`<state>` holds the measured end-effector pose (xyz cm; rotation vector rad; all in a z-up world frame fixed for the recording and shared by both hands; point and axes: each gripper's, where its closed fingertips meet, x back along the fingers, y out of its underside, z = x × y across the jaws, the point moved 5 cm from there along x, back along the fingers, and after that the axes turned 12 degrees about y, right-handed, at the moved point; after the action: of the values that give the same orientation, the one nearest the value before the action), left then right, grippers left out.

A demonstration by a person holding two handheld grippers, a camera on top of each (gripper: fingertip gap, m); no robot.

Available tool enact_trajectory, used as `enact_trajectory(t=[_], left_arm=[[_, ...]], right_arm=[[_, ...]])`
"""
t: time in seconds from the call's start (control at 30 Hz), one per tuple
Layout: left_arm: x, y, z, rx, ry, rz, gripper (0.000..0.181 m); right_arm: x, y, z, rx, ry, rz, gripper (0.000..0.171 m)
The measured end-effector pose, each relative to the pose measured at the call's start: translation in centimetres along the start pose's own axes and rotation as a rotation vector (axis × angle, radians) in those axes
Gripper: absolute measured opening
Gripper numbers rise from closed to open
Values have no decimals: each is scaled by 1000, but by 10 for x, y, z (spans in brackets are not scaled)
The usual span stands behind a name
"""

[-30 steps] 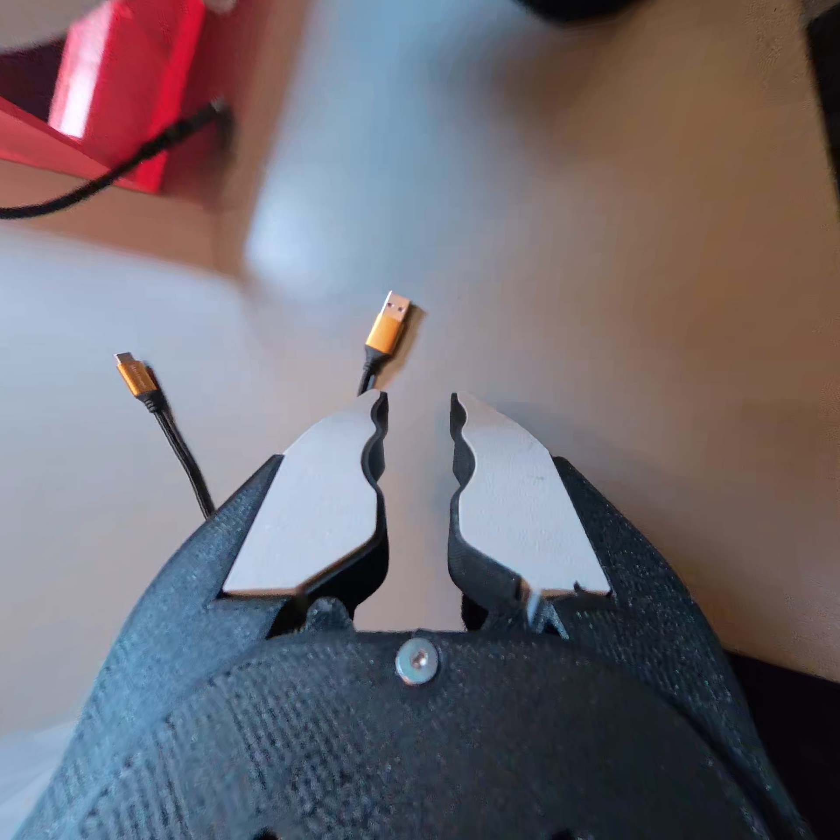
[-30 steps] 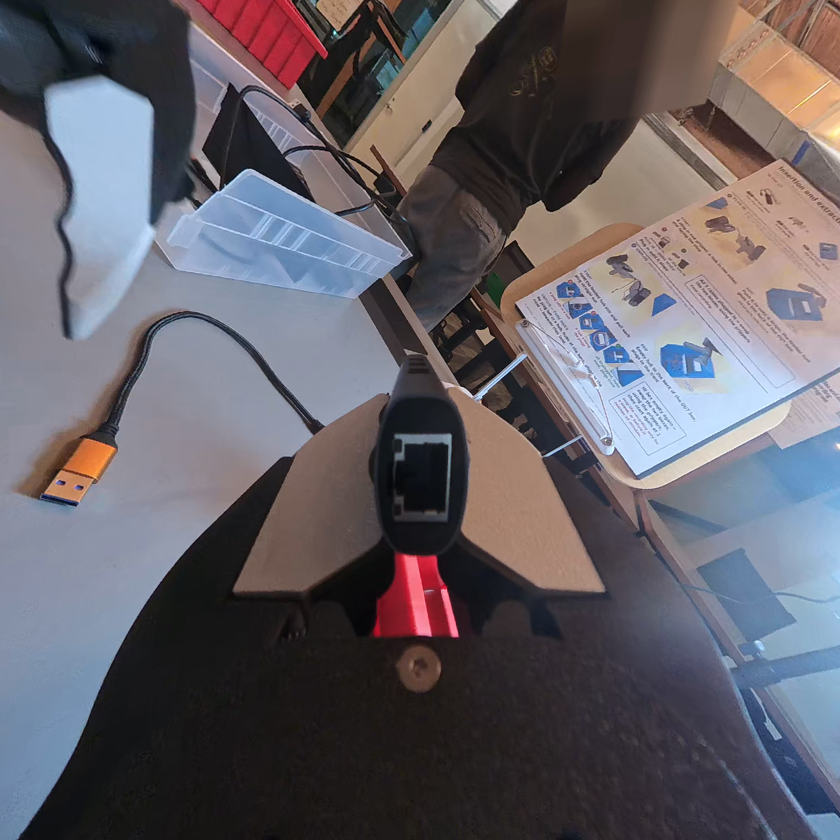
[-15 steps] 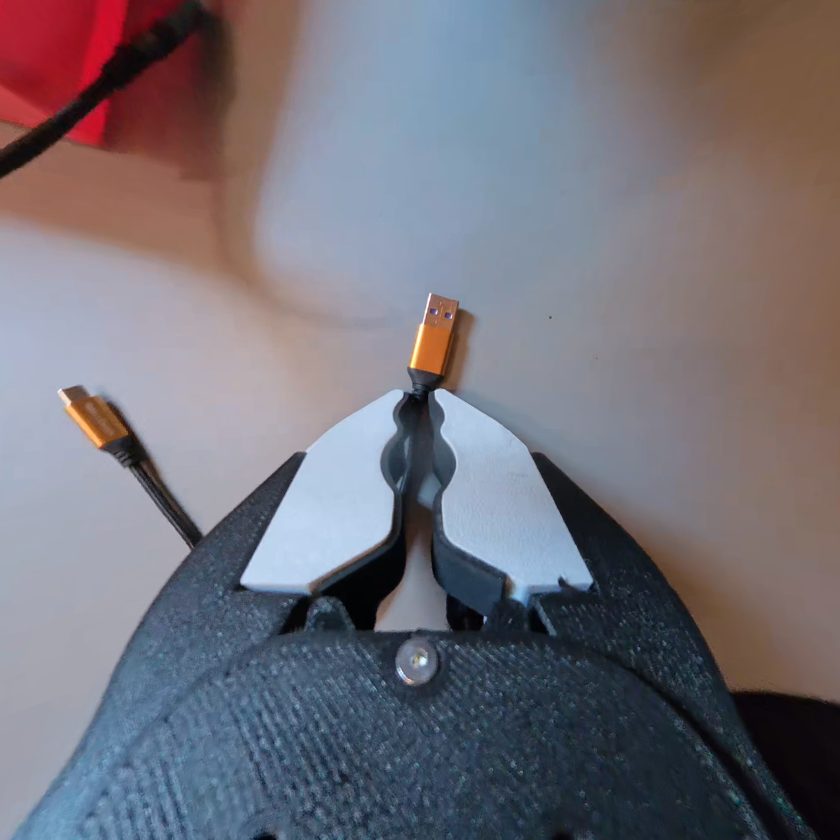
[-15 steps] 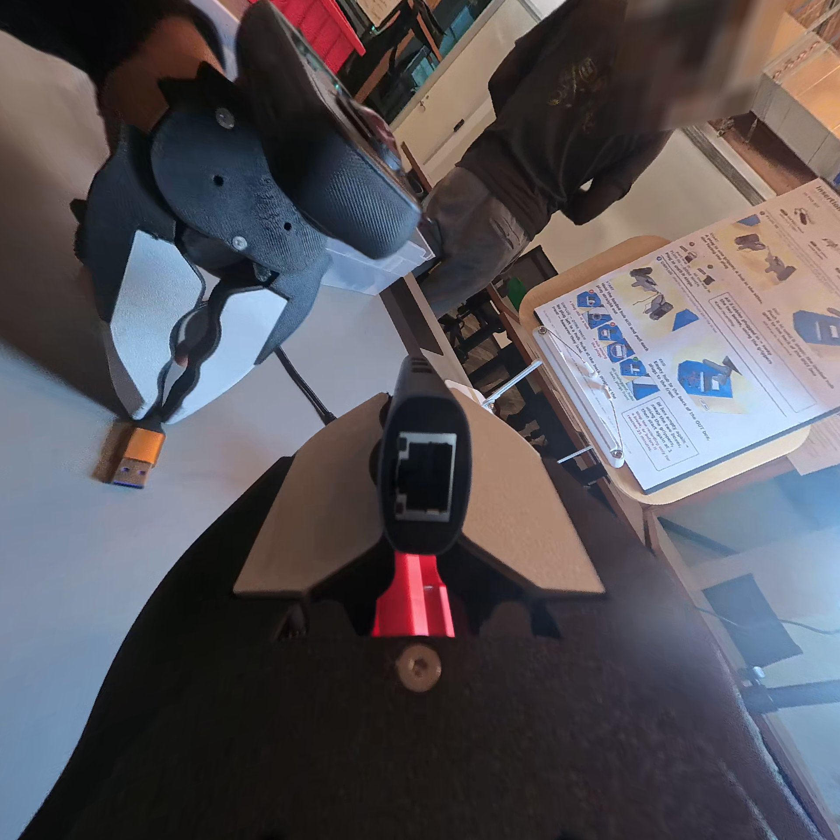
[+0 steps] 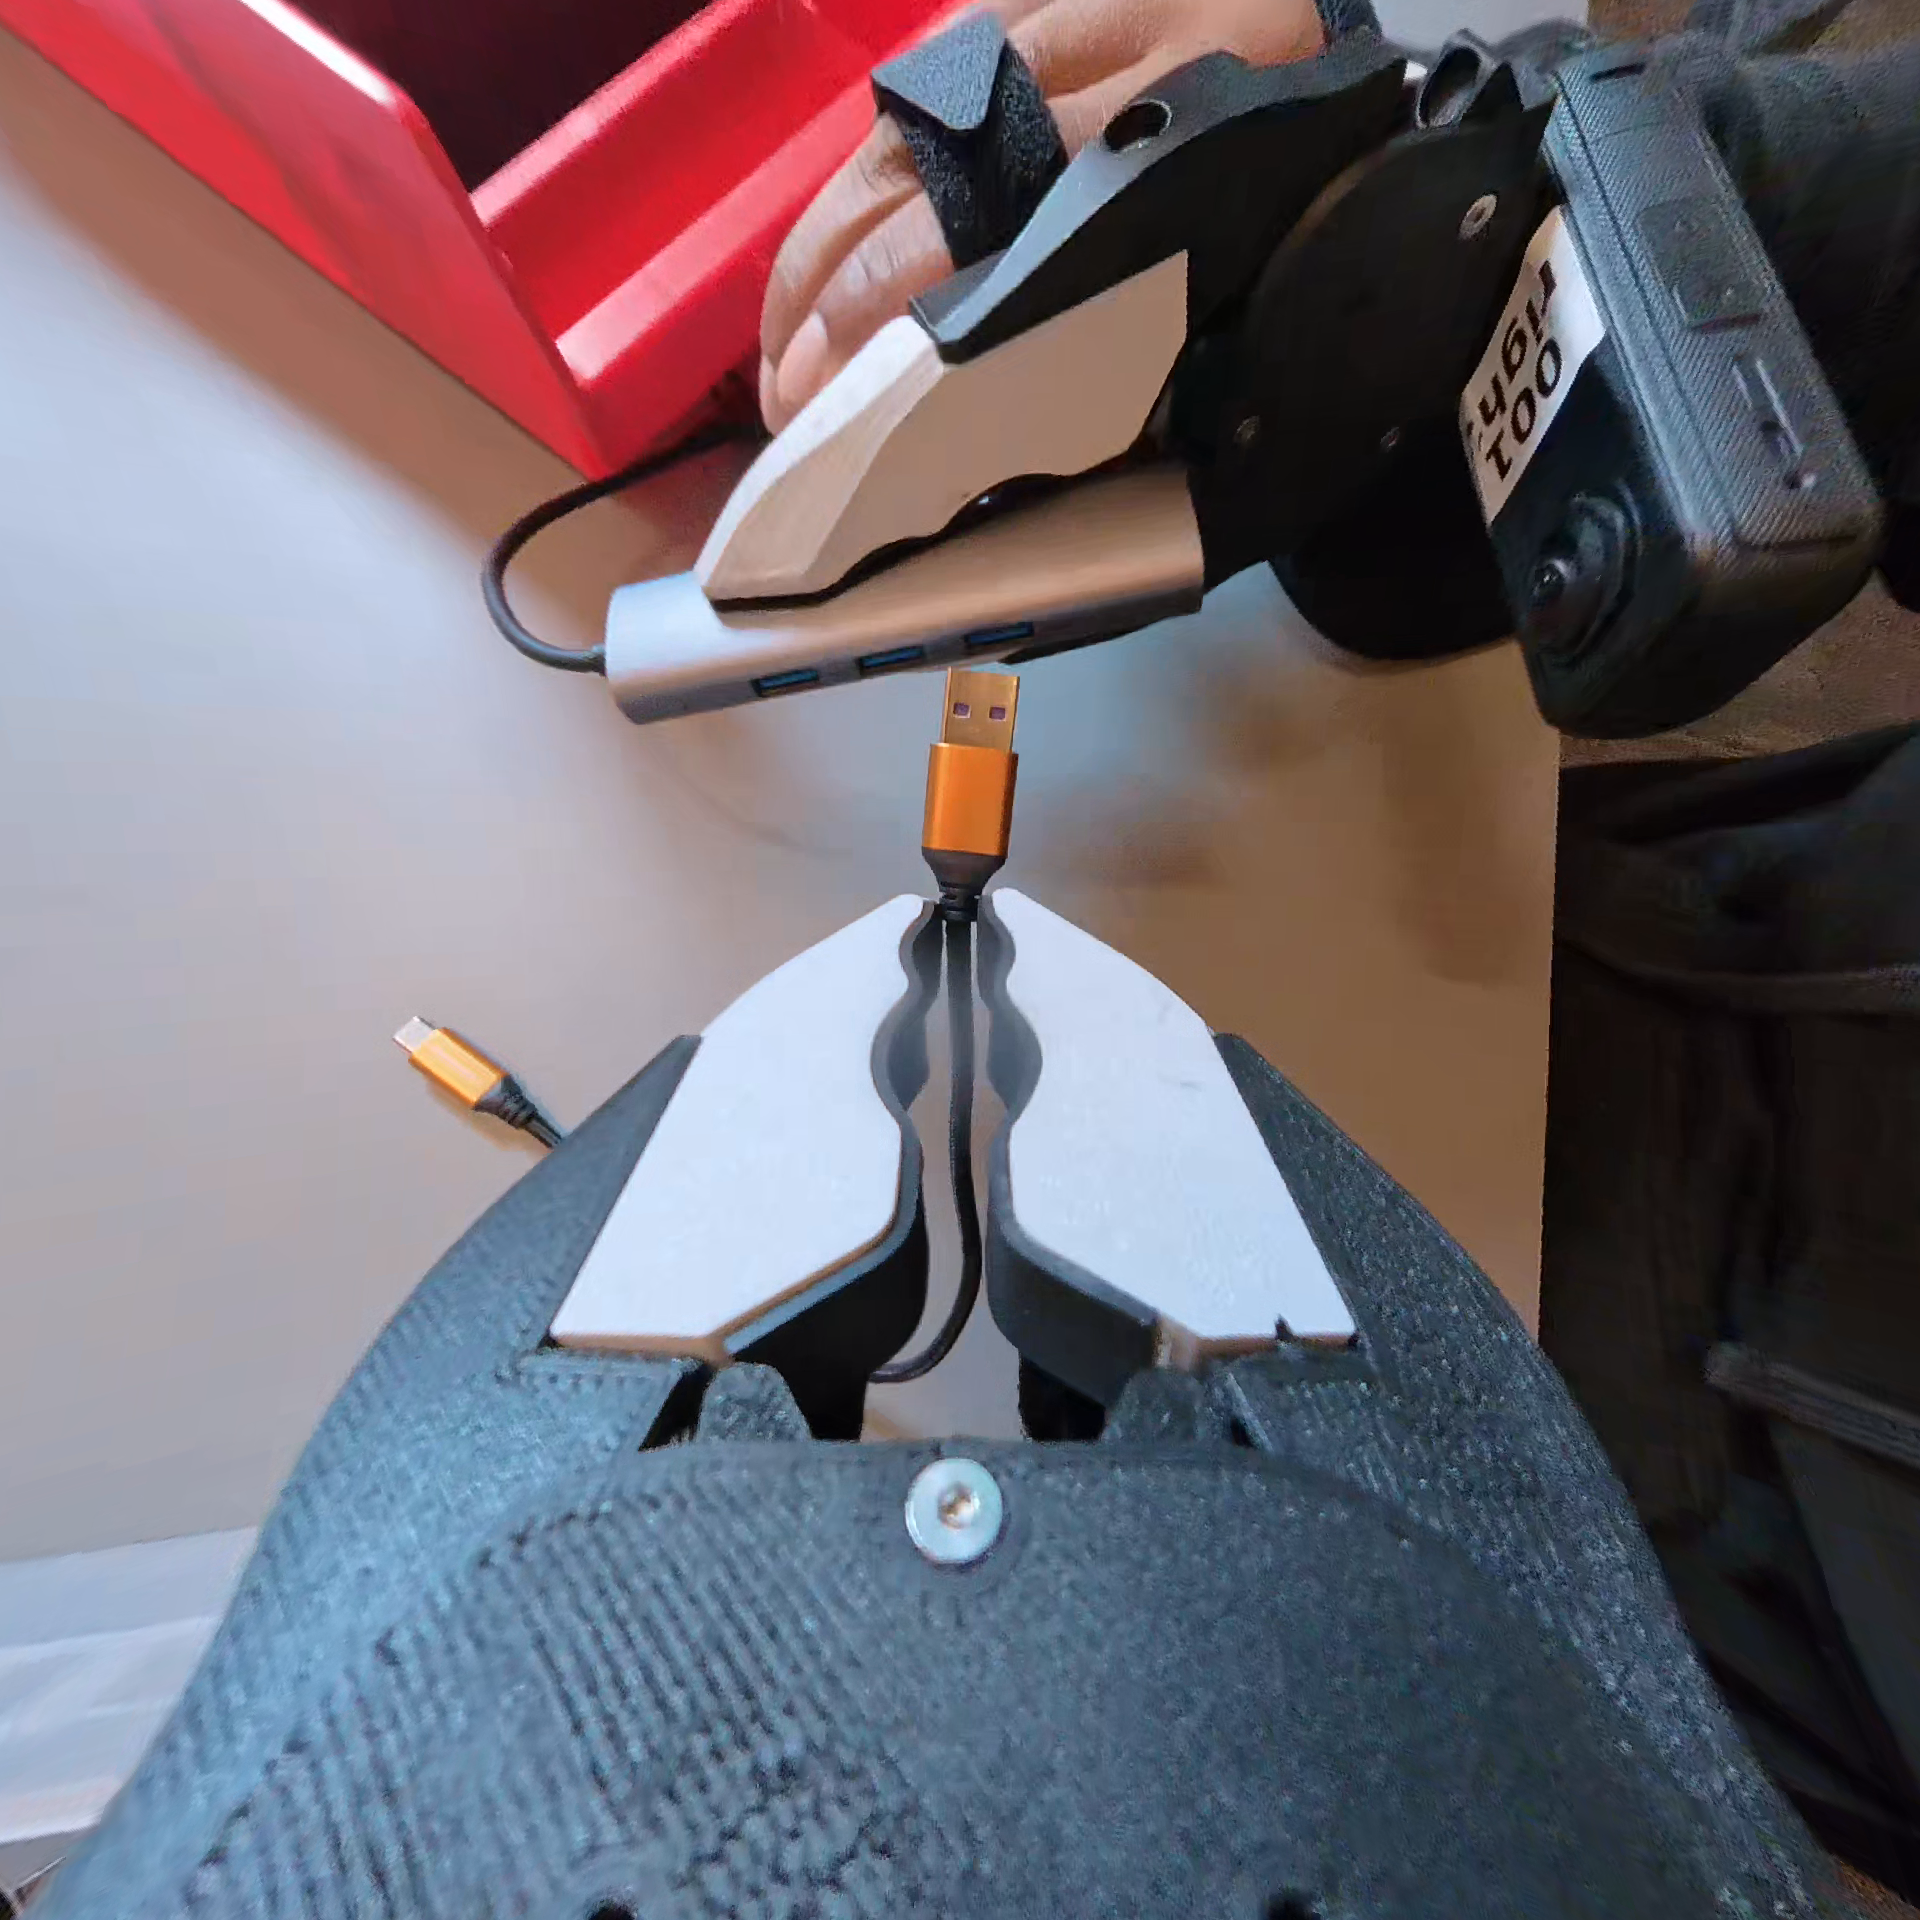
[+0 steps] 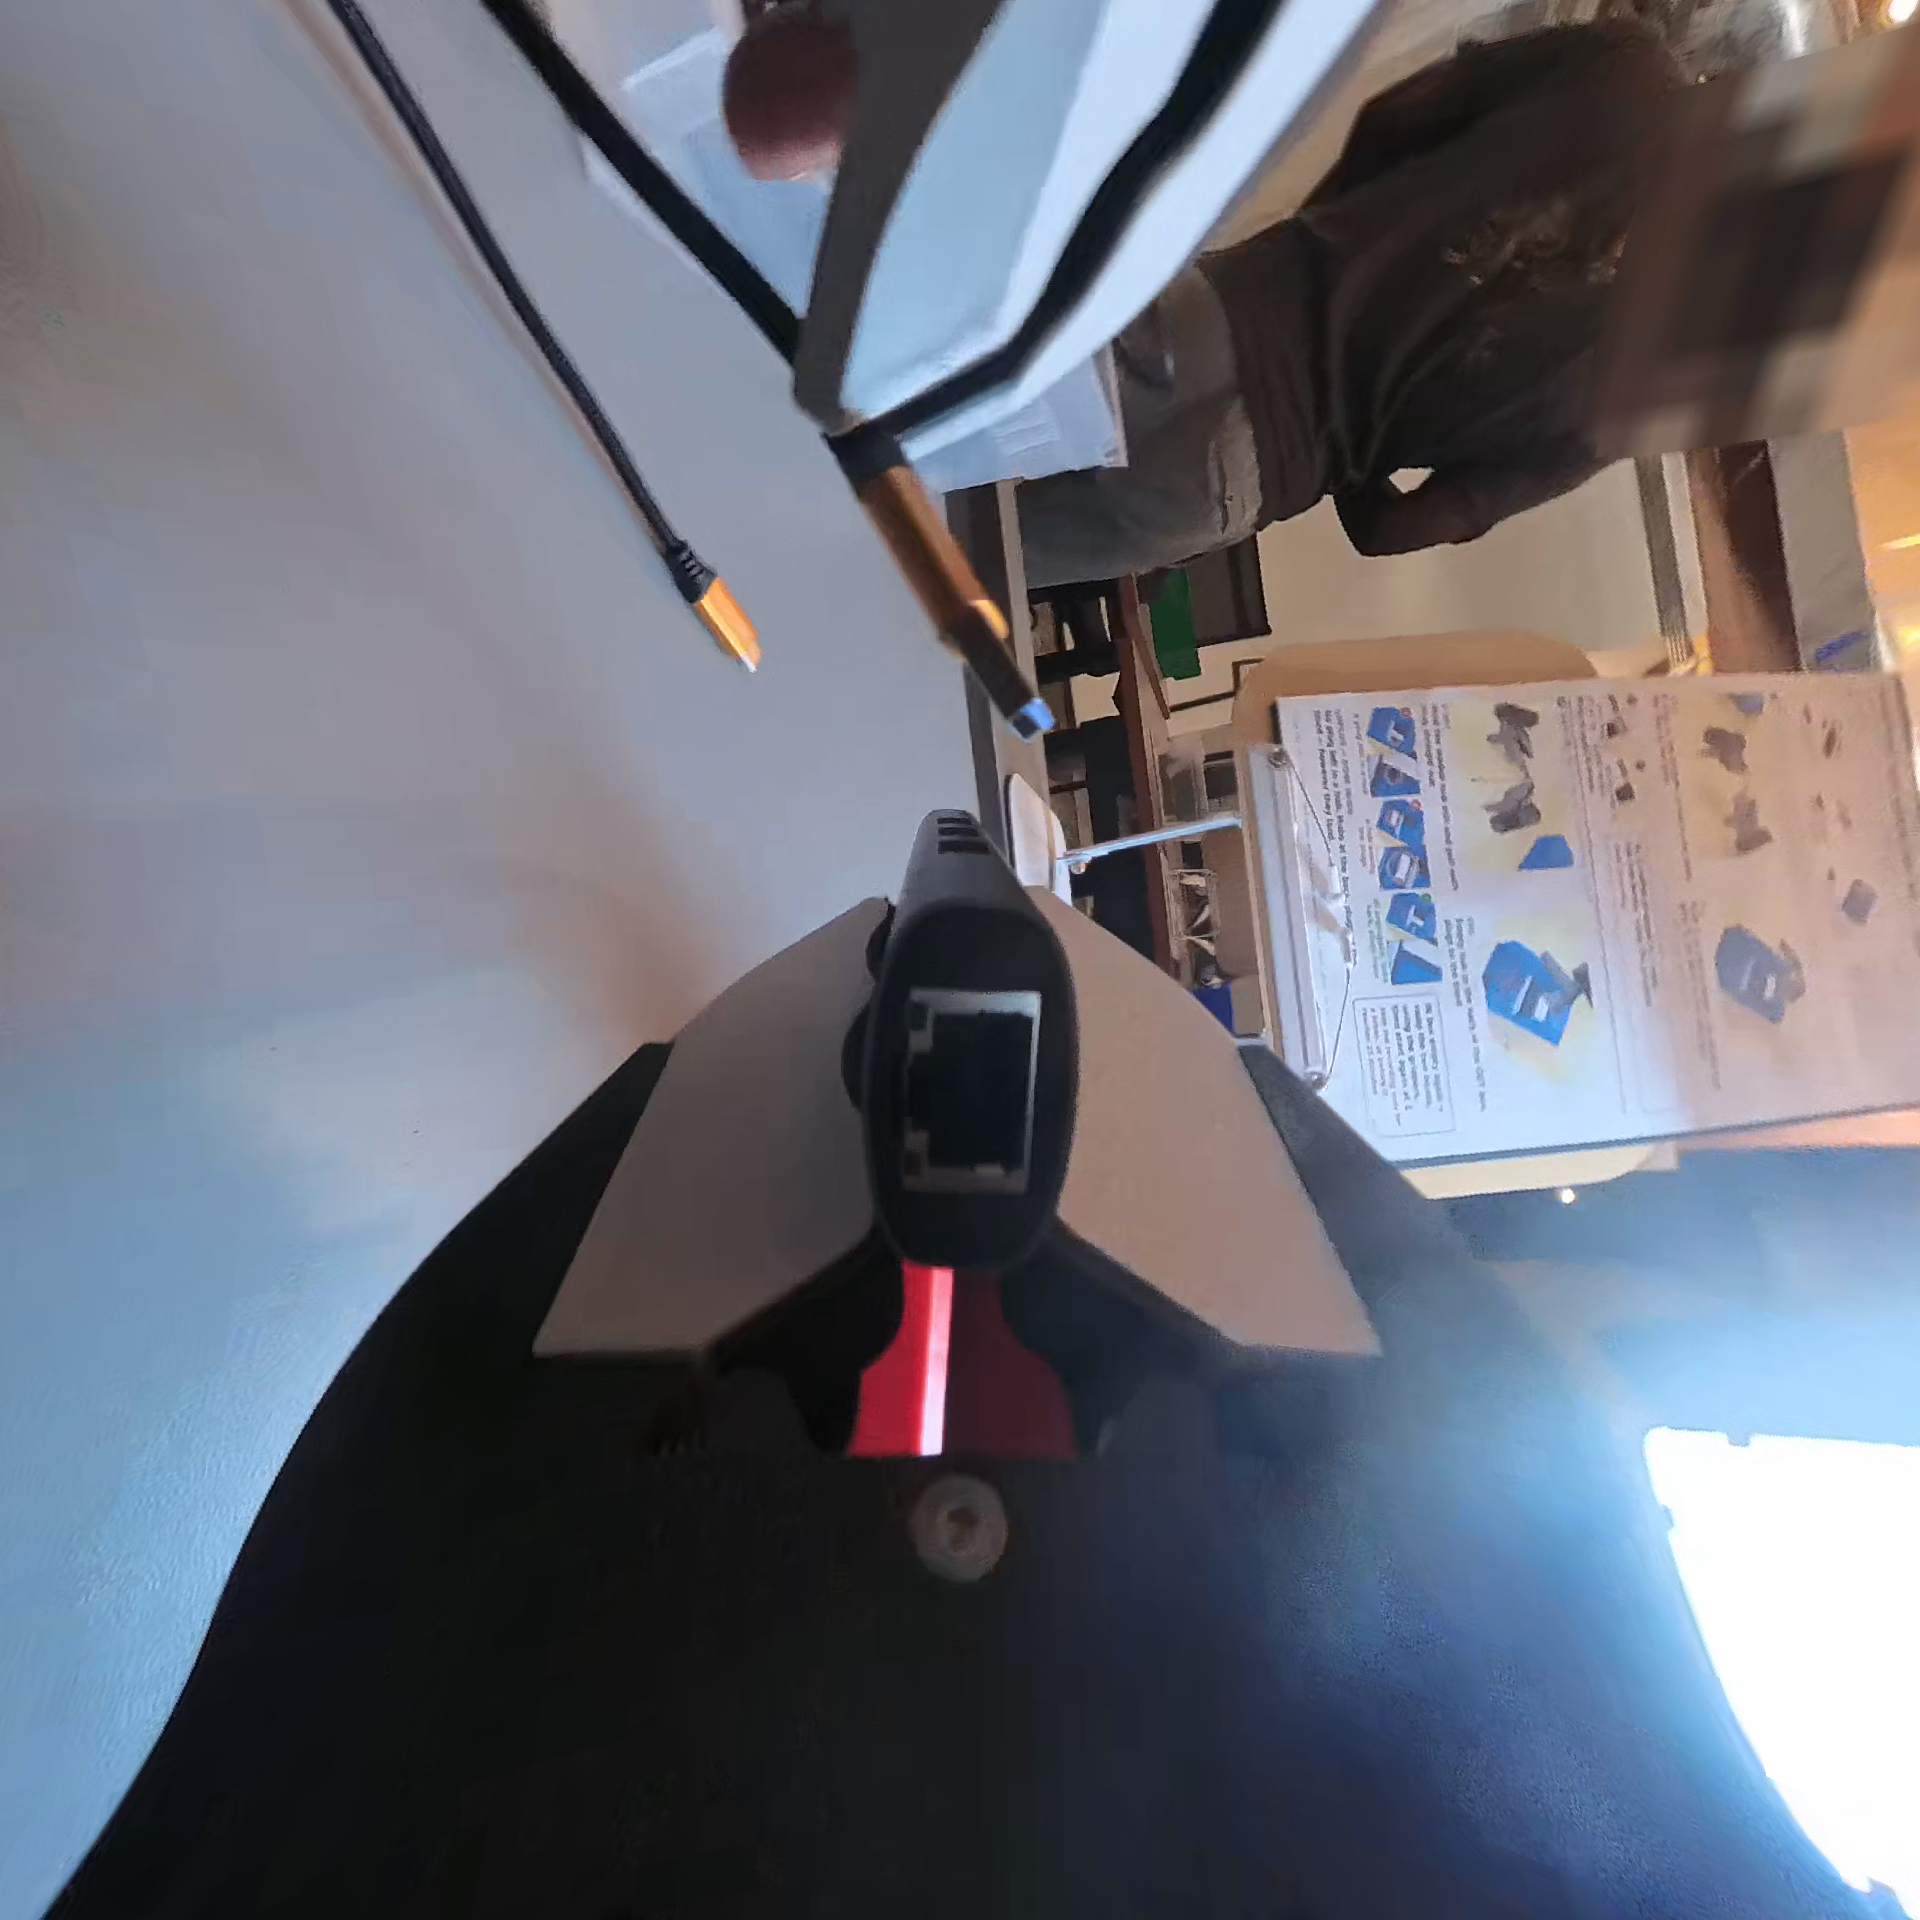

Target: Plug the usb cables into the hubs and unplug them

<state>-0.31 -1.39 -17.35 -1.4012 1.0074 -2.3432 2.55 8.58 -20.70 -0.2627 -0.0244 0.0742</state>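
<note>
A pale grey, smooth tabletop [image 5: 260,727] carries a red plastic bin [image 5: 540,260] at its far side; nearer than the bin lies a small orange-sleeved connector on black braided cable [image 5: 457,1075].

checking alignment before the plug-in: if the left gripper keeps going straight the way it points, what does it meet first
Probably the grey hub: the left gripper pinches the cable just behind the orange USB plug, whose tip sits just short of the hub's port row. Depth is unclear.

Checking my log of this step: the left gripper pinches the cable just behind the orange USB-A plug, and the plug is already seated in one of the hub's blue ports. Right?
Not quite. The left gripper does pinch the cable behind the orange USB-A plug, but the plug sits just short of the hub, not seated; the left wrist view shows this.
</note>
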Motion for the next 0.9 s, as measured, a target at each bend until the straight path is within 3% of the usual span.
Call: enact_trajectory(t=[0.43,0.9], left_arm=[[-22,31,-10,109,37,-159,6],[-18,33,-16,182,136,-74,6]], right_arm=[[-13,-10,-36,228,-33,-26,17],[-13,-8,-37,244,-25,-50,18]])
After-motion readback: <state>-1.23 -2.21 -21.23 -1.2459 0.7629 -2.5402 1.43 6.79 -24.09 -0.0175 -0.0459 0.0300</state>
